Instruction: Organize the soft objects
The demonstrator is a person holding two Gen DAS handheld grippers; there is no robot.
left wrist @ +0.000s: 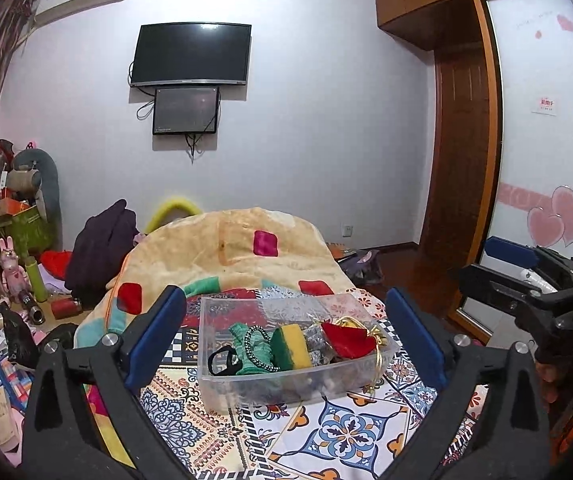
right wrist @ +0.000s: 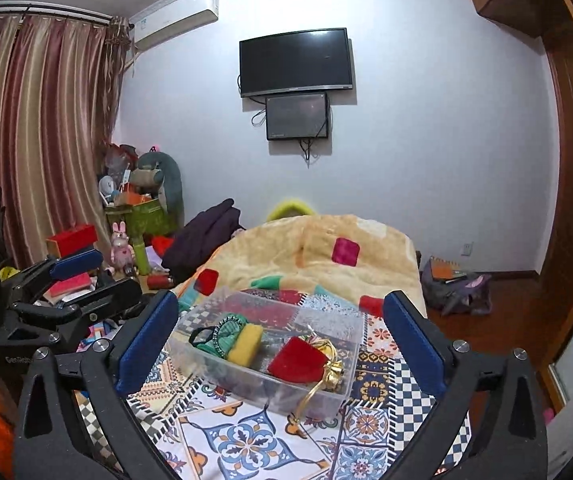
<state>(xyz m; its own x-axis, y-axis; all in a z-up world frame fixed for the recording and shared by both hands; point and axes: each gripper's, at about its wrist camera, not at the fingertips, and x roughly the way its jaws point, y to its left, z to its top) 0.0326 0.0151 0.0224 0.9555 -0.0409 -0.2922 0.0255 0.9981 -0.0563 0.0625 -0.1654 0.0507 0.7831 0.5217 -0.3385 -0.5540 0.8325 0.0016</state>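
Note:
A clear plastic box [left wrist: 222,394] [right wrist: 342,390] sits on the patterned bedsheet. It holds a red pouch with gold cord [left wrist: 348,339] [right wrist: 296,360], a green and yellow sponge [left wrist: 292,346] [right wrist: 245,344], a green cloth with a beaded band [left wrist: 256,346] [right wrist: 226,330] and a black loop [left wrist: 220,360] [right wrist: 198,336]. My left gripper [left wrist: 286,340] is open and empty, held above and in front of the box. My right gripper [right wrist: 282,338] is open and empty too, at a like height. Each gripper shows at the other view's edge.
A cream blanket with coloured patches [left wrist: 242,248] [right wrist: 318,248] is heaped behind the box. A dark garment [left wrist: 102,248] lies to its left. Clutter, boxes and toys [left wrist: 14,264] crowd the left side. A wooden wardrobe [left wrist: 466,200] and floor [right wrist: 506,312] are right.

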